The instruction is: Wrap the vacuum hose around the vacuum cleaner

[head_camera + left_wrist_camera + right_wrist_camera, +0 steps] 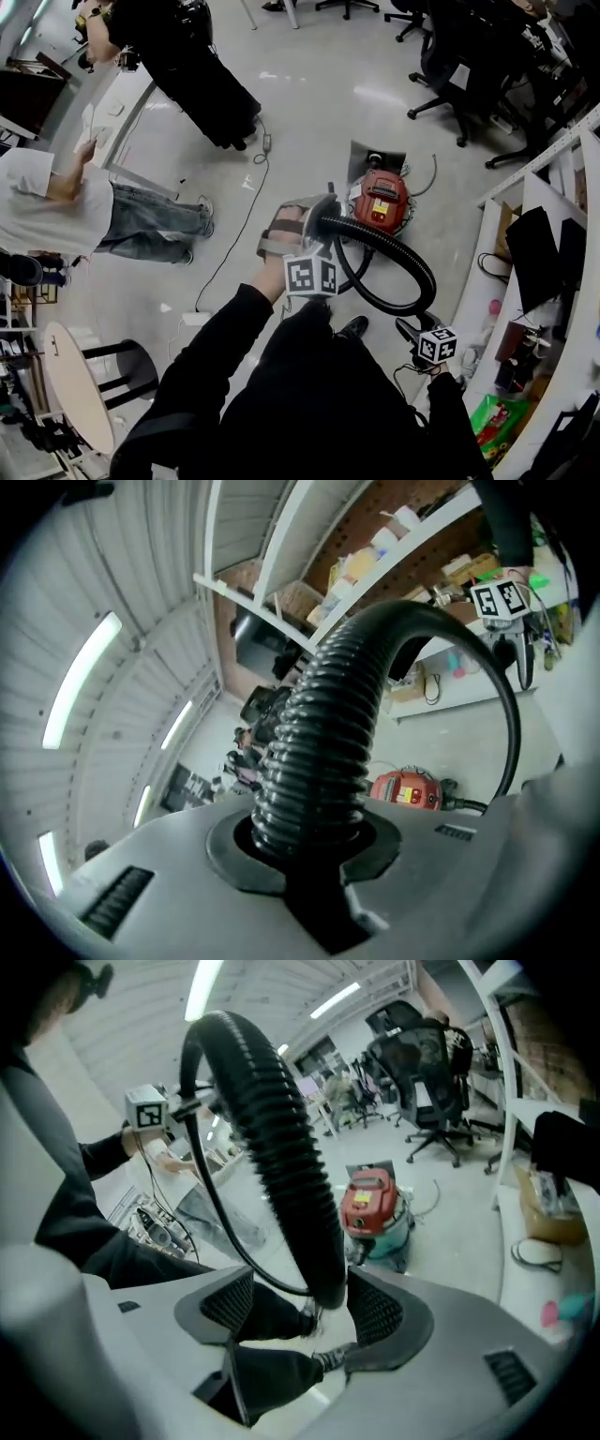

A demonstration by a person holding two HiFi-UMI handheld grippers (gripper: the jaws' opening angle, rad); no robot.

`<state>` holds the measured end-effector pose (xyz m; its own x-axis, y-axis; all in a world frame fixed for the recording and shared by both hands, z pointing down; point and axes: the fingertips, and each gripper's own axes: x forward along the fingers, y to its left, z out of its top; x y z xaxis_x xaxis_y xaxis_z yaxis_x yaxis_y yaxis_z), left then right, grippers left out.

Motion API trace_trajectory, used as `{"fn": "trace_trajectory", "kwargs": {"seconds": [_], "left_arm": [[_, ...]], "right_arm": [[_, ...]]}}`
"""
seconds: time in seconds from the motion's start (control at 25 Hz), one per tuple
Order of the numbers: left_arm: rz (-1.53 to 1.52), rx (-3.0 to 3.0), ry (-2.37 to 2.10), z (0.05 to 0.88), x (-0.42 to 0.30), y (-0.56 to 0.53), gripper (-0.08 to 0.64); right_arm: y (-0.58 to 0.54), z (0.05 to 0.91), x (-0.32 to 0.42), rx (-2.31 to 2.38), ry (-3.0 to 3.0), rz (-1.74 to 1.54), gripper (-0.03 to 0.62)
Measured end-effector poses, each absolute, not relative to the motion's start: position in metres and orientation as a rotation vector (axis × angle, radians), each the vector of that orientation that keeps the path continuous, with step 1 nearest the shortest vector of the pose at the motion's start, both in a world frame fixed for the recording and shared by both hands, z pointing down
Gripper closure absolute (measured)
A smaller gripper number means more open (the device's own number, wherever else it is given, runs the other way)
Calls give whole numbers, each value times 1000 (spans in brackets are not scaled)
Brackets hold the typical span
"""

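So here's the setup. The left gripper [323,217] is clamped tight on the black ribbed plastic vacuum hose [403,258]. In the left gripper view the jaws [309,850] are pressed right around the hose [323,733], which comes up out of the notch and bends off toward 2 o'clock.

The right gripper [410,331] is down at about 4 o'clock from the left one in the head view. Its jaws [305,1307] are spread. The hose [281,1138] runs between the two textured pads, right by the 3 o'clock pad with a clear gap to the 9 o'clock one, so it isn't pinching anything.

Between the two grippers the hose swings out in a big loop toward 3 o'clock.

The small red canister vacuum cleaner with a teal base [380,199] stands on the glossy grey floor [309,103], at roughly 1 o'clock from the left gripper and well apart from both. It also shows past the hose in the left gripper view [405,787] and the right gripper view [368,1200].

Other stuff in the head view: a person in a white T-shirt and jeans [56,202] at 9 o'clock, black office chairs [450,66] at 1 o'clock, and white shelving [553,187] along 3 o'clock.
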<state>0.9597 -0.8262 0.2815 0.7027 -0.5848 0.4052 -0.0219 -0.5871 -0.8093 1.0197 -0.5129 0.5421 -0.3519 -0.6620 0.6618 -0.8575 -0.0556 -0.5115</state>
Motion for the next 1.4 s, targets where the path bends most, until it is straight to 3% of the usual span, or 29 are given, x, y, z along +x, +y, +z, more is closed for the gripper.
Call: {"fn": "trace_trajectory", "kwargs": {"seconds": [0.12,0.24,0.48,0.64,0.68,0.72,0.8,0.92,1.04,1.16,1.4], "left_arm": [[-804,-2006,348,296,987,-819,460],[-746,-1944,215,316,1010,-821,460],[-563,-1798,-74,346,1060,-836,462],[-443,-1801,-182,350,1089,-846,462],[-423,-1801,-202,352,1093,-848,462],[-414,-1802,-211,355,1097,-852,462],[-425,-1840,-193,363,1103,-863,455],[-465,-1984,-83,366,1099,-882,226],[-510,-2137,104,356,1065,-905,184],[-711,-2339,294,383,1010,-945,184],[-1534,-2437,342,593,914,-984,184]], "right_arm": [[-492,571,1037,1662,-1775,1429,292],[-514,538,1070,1808,-1670,1269,276],[-701,368,1066,1712,-1899,545,264],[-785,385,1049,1466,-1818,535,267],[-795,397,1050,1425,-1777,578,284],[-802,406,1053,1407,-1742,624,454],[-811,414,1064,1421,-1709,735,483],[-820,420,1080,1417,-1704,836,483],[-832,425,1090,1375,-1735,882,483],[-837,432,1118,1375,-1744,948,483],[-807,445,1201,1455,-1824,1157,483]]}}
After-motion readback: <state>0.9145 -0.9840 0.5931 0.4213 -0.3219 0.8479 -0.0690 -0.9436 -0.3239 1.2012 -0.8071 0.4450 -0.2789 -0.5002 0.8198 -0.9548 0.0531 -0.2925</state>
